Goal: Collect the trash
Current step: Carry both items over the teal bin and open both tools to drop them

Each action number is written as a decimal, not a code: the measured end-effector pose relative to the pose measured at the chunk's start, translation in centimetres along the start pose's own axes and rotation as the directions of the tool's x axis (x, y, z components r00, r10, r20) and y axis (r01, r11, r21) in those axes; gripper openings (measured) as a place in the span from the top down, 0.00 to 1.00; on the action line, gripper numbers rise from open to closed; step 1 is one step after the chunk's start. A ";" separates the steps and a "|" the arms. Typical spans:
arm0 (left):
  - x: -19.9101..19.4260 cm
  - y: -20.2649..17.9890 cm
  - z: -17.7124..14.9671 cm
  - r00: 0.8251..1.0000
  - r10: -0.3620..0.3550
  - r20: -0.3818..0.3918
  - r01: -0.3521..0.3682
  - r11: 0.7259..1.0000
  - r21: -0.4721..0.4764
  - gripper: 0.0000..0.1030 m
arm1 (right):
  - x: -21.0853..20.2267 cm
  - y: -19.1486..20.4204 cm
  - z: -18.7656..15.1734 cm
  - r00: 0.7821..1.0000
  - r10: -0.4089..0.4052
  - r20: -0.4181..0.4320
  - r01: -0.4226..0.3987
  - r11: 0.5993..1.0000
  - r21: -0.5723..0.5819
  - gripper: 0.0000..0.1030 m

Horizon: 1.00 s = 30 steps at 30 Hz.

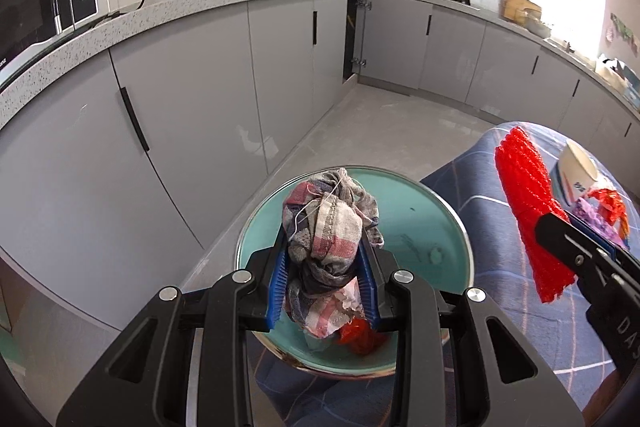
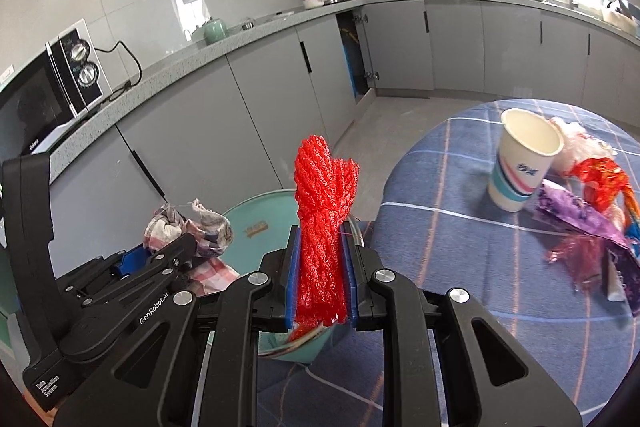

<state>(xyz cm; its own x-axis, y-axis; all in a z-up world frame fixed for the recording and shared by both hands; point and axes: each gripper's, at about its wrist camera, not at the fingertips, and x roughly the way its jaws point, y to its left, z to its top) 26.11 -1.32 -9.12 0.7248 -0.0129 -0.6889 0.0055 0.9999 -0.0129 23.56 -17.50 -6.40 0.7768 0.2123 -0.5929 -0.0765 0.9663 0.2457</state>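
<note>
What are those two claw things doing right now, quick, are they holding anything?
Left gripper: closed on a crumpled checked rag, above the teal bin.
Right gripper: closed on a bunched red mesh net.

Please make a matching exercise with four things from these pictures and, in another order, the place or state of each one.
Things:
1. checked rag
2. red mesh bundle
3. paper cup
4. teal bin

Places or states:
a. stands upright on the blue tablecloth
b. clamped in the right gripper
c. open, beside the table
d. clamped in the left gripper

Pairs: 1-d, 2-b, 3-a, 4-c
</note>
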 end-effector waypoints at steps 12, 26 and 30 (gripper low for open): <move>2.4 0.9 0.0 0.998 0.048 -0.043 -0.048 0.999 -0.009 0.70 | 4.8 0.8 -0.5 0.997 0.005 -0.077 -0.006 1.000 -0.018 0.81; 5.0 1.4 0.0 0.993 0.070 -0.094 -0.072 0.997 -0.021 0.69 | 8.5 1.0 -0.8 0.989 0.006 -0.148 -0.008 1.000 -0.015 0.79; 5.6 1.3 -0.1 0.991 0.080 -0.104 -0.082 0.997 -0.017 0.70 | 9.3 0.8 -1.1 0.986 0.002 -0.164 -0.004 1.000 -0.011 0.79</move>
<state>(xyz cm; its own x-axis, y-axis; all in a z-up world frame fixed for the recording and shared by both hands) 30.10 -0.12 -13.03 0.6472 0.0662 -0.7595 -0.0655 0.9974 0.0311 30.07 -14.57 -12.52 0.6637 0.2353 -0.7100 -0.0866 0.9670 0.2395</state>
